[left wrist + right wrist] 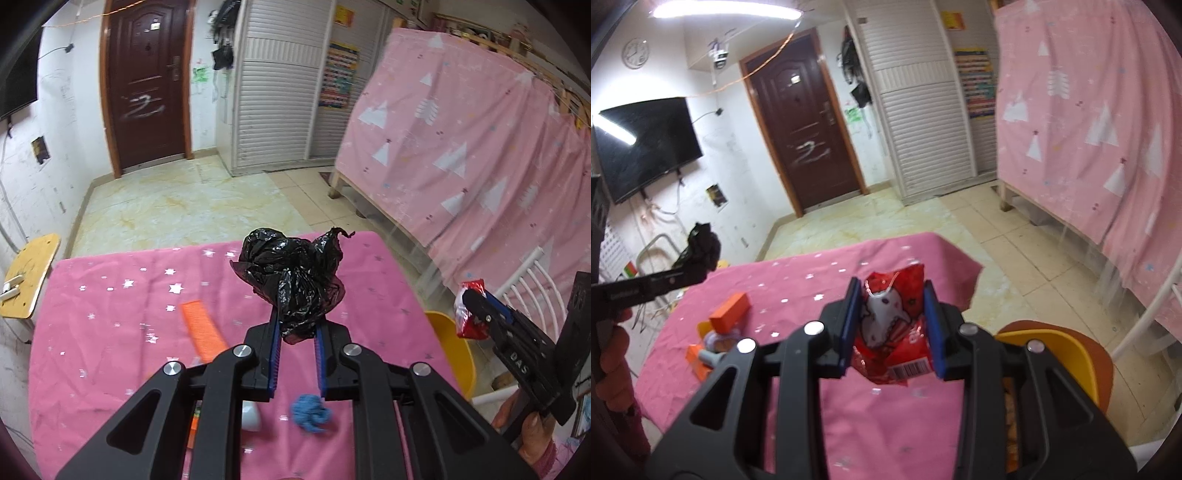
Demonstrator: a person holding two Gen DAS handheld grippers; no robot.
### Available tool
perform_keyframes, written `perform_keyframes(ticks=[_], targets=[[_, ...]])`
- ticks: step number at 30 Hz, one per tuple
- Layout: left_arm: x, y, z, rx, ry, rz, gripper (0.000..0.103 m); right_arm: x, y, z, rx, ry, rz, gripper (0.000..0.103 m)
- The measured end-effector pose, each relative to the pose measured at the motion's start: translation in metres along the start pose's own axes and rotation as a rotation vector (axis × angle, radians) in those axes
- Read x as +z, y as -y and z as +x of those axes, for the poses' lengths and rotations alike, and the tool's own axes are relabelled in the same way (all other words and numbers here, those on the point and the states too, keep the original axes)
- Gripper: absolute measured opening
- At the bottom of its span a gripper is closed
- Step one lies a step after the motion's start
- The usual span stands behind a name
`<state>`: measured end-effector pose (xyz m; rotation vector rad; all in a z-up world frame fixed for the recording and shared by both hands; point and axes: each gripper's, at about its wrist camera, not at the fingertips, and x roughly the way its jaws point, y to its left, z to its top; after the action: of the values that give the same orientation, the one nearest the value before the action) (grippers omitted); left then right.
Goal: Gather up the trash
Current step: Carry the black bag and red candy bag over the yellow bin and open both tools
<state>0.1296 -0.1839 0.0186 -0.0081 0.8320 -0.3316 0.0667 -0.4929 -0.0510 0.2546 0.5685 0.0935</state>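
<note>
Left gripper (295, 328): fingers clenched on crumpled glossy black plastic bag (291, 273). Right gripper (892, 328): fingers grasping crinkled red foil wrapper (890, 332). Both held above the pink-clothed bench (110, 295).

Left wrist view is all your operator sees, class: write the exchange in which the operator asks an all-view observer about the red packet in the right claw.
Operator: What's printed on the red snack packet?
Observer: A white cartoon figure, with a barcode at its lower edge.
Operator: How does the right claw hold it?
Observer: Both blue pads press the packet's sides; it hangs above the pink tablecloth.
Operator: What's hidden behind my left claw and its black plastic bag?
Observer: An orange box lies on the table, with small items beside it.
</note>
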Motion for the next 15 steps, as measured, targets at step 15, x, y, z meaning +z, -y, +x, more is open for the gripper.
perform_keyframes(ticks=[15], targets=[[-0.014, 0.073, 0.005, -0.113, 0.009, 0.122, 0.008, -0.018, 0.074, -0.004, -0.169, 0.000, 0.080, 0.032]])
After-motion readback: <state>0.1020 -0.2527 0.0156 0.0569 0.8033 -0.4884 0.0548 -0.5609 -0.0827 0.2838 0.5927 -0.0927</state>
